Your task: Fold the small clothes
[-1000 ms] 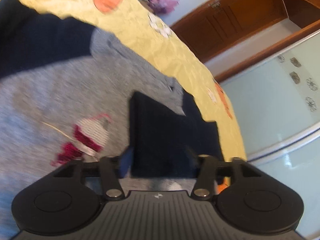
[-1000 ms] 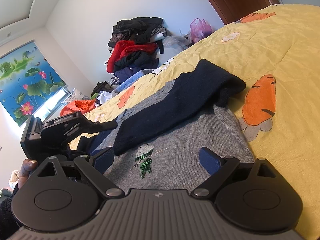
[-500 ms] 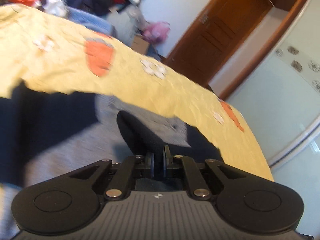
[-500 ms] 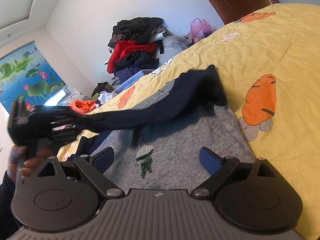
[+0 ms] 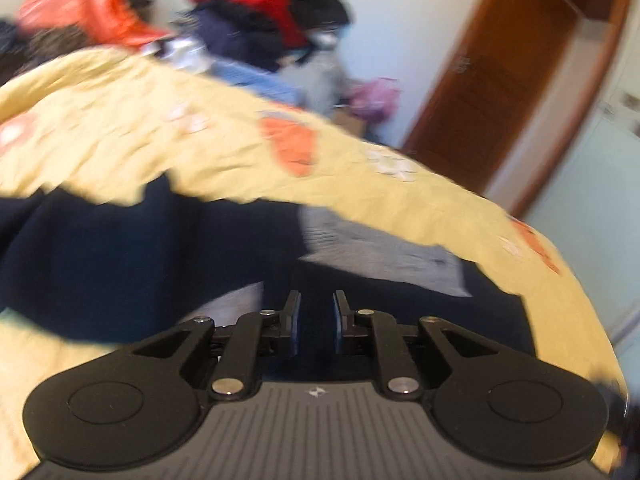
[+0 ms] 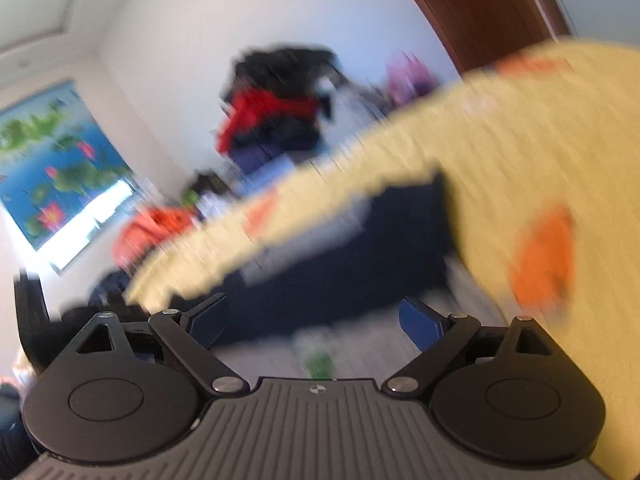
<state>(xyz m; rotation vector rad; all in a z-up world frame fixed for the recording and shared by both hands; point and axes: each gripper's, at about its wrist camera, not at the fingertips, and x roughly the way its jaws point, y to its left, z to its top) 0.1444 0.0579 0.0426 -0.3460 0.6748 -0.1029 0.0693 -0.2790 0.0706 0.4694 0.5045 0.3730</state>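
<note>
— Lying where?
— Flat on the yellow bedspread: grey sweater, navy sleeve folded across its body.
— Long axis of that sleeve?
— In the right wrist view, slanting from lower left up to upper right, far end near the sweater's edge by an orange carrot print. Everything heavily blurred.
— Left gripper?
— Tipped down toward the bed, just above the navy knit. Opening, gap narrow, dark knit showing between the pads. Pressing on it or not: impossible to tell.
— Right gripper?
— Spread wide, nothing between the blue pads. Aimed along the sweater, only slightly downward, green figure on the grey chest just ahead of it.
— Behind the bed?
— Heap of clothes against the white wall, brown door to the right.
</note>
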